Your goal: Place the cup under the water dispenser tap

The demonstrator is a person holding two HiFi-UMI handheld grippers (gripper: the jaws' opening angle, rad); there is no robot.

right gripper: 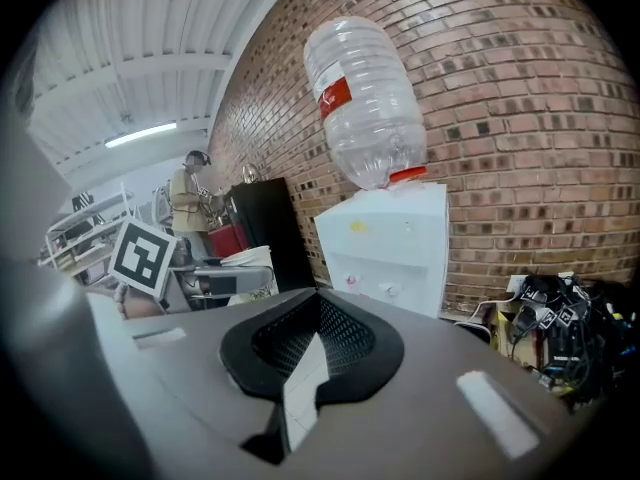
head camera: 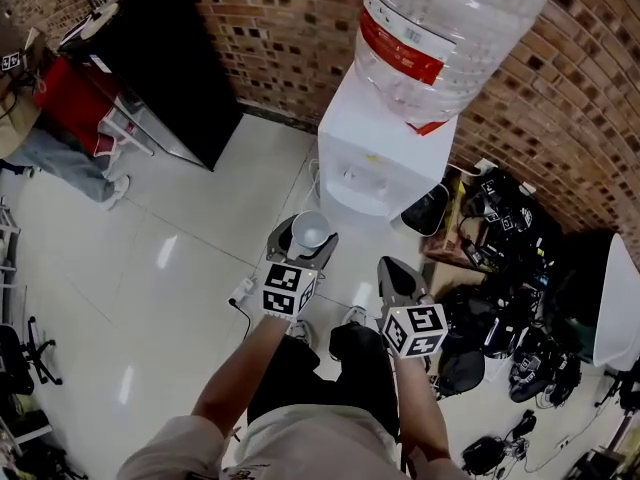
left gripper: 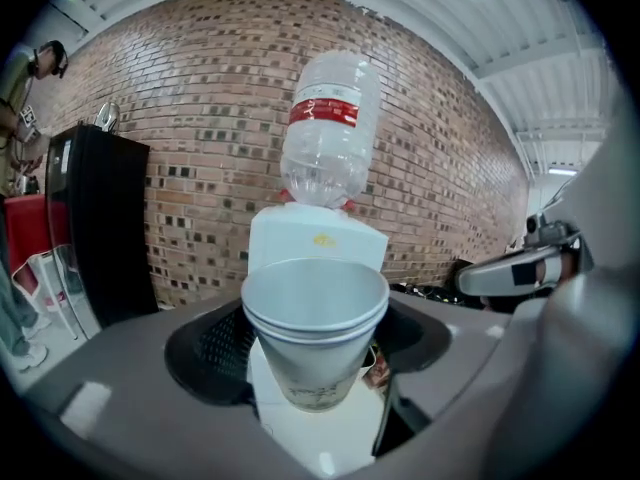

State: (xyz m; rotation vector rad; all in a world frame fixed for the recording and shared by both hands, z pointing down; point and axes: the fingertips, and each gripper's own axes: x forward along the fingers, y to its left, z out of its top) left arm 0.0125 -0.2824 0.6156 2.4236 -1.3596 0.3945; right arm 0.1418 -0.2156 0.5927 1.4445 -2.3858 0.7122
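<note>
Cup [left gripper: 315, 338] is in the carry stage. It is a white paper one that shows a doubled rim, as if two were nested, and it sits upright between the jaws of the left gripper [head camera: 308, 236]. The dark pads close in on its sides just under the rim. It hangs in the air above the tiled floor [head camera: 190, 258], so I judge it to be gripped rather than loose. Just beside it, the right gripper [right gripper: 312, 363] carries nothing. Its jaws are pressed together, with only a thin slit between the pads.

Ahead stands the white water dispenser [head camera: 385, 148], well apart from the cup, which has not reached it. One tap [right gripper: 351, 282] shows as a small knob on the dispenser's front face. The big clear bottle [head camera: 440, 28] is upended on top, with the brick wall [left gripper: 200, 118] behind.

The next move, as I read it, is to bring the cup forward and down to the recess below the tap. It should stay level and end up centred under the spout. The left jaws should part only once its base rests on something firm.
</note>
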